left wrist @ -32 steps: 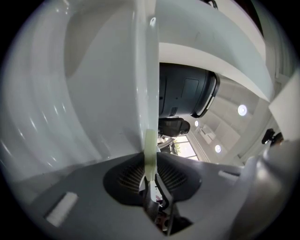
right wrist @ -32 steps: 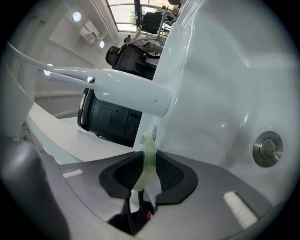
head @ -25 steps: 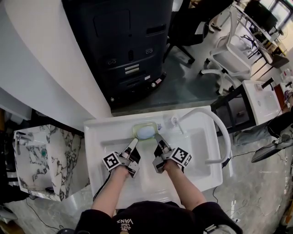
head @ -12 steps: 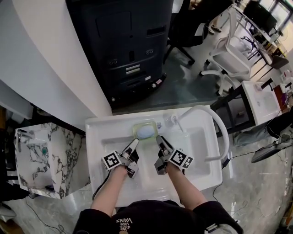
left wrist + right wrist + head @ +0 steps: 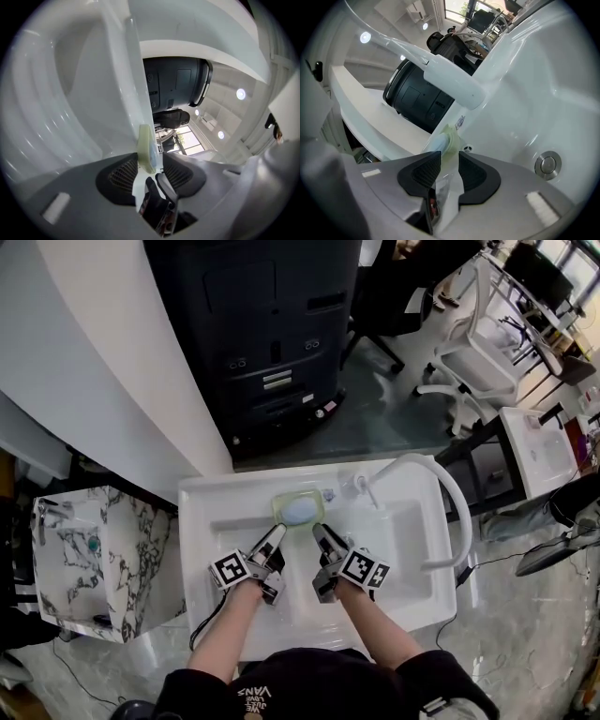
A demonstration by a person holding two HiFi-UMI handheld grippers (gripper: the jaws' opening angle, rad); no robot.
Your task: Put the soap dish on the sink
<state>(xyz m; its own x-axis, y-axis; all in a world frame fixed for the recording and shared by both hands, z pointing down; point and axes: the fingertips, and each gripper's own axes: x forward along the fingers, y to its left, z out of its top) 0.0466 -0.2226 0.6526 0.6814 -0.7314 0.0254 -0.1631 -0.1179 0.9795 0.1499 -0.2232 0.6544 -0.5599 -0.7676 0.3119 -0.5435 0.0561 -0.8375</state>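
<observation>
Pale-green soap dish (image 5: 278, 506) is sitting on the back ledge of the white sink (image 5: 208, 521), blue soap (image 5: 301, 511) in it, long axis running 9 to 3 o'clock along that ledge. Both tools are right below it over the basin. The left hand-held gripper (image 5: 275, 540) has the dish at about 1 o'clock, the right hand-held gripper (image 5: 322, 536) has it at about 11, and they look evenly close, one to each near corner. In the left gripper view, the left hand-held gripper (image 5: 151, 162) has just been opening and now stands wide, with the dish's edge (image 5: 146, 149) in the mouth of the jaws and the pads clear of it. In the right gripper view, the right hand-held gripper (image 5: 449, 165) stands parted too, nothing pinched, with the dish (image 5: 449, 138) just ahead. Looks to me like the placing is done and backing out is what's left. The basin lies open toward 6 o'clock, so that's the free lane. The faucet (image 5: 452, 498) rises at 3 o'clock of the dish, and the ledge's far edge at 12 leaves little room to nudge.
</observation>
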